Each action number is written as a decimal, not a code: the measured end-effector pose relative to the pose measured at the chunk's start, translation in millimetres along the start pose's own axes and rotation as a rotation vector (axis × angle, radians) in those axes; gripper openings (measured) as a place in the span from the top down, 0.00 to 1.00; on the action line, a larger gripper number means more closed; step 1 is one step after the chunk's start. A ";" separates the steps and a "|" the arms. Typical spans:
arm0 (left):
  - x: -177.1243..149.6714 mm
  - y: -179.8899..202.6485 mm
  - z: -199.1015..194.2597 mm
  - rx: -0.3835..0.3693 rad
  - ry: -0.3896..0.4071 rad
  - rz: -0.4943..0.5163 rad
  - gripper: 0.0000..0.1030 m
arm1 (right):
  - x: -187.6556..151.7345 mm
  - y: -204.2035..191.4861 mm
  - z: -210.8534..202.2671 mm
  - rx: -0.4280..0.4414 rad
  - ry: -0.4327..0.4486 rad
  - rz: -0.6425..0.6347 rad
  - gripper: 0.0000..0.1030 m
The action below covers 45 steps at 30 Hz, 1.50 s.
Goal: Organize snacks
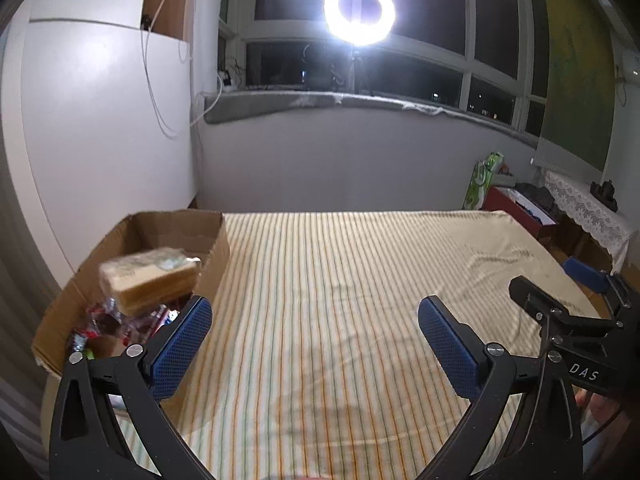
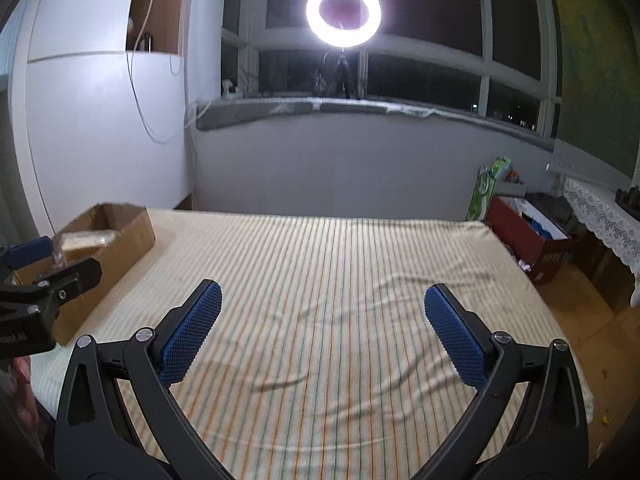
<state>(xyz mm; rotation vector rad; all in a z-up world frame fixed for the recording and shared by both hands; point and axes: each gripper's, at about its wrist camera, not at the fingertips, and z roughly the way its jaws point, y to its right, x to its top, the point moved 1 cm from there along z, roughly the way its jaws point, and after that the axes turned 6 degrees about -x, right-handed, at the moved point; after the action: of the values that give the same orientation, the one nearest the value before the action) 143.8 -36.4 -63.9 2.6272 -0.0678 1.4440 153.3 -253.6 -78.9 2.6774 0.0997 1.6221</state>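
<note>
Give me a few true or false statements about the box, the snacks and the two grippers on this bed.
1. The cardboard box sits on the striped sheet's left side. True.
2. The left gripper grips the bread pack. False: its jaws are open and empty; the pack is over the box.
3. The right gripper is open and empty. True.
4. The ring light is off. False: it glows brightly.

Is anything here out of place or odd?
One thing: the wrapped bread looks blurred and tilted above the other snacks in the cardboard box, not lying flat. Both grippers are open and empty.
</note>
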 end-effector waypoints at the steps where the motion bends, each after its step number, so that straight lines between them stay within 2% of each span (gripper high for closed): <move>1: 1.1 0.0 -2.2 0.002 0.006 0.000 0.01 | 2.5 0.1 -2.8 0.001 0.010 0.004 0.00; 10: 11.8 0.8 -31.0 0.022 0.089 0.004 0.01 | 17.1 -5.2 -25.1 0.004 0.066 0.005 0.00; 15: 17.0 0.8 -51.7 0.031 0.131 0.002 0.01 | 25.1 -5.9 -50.3 0.006 0.120 0.007 0.00; 20: 18.1 3.5 -71.9 0.029 0.166 0.005 0.01 | 24.8 -9.3 -66.3 0.010 0.135 0.000 0.00; 29: 12.2 8.5 -85.7 0.020 0.174 0.009 0.01 | 17.2 -5.8 -75.9 0.002 0.133 0.015 0.00; 45: 6.7 29.9 -82.2 0.031 0.152 0.041 0.01 | 9.0 11.3 -73.2 0.020 0.117 0.056 0.00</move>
<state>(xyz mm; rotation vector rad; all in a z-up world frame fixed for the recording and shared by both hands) 75.5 -53.7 -11.8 2.5443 -0.0832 1.6666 93.2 -266.2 -36.5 2.6208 0.0423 1.8028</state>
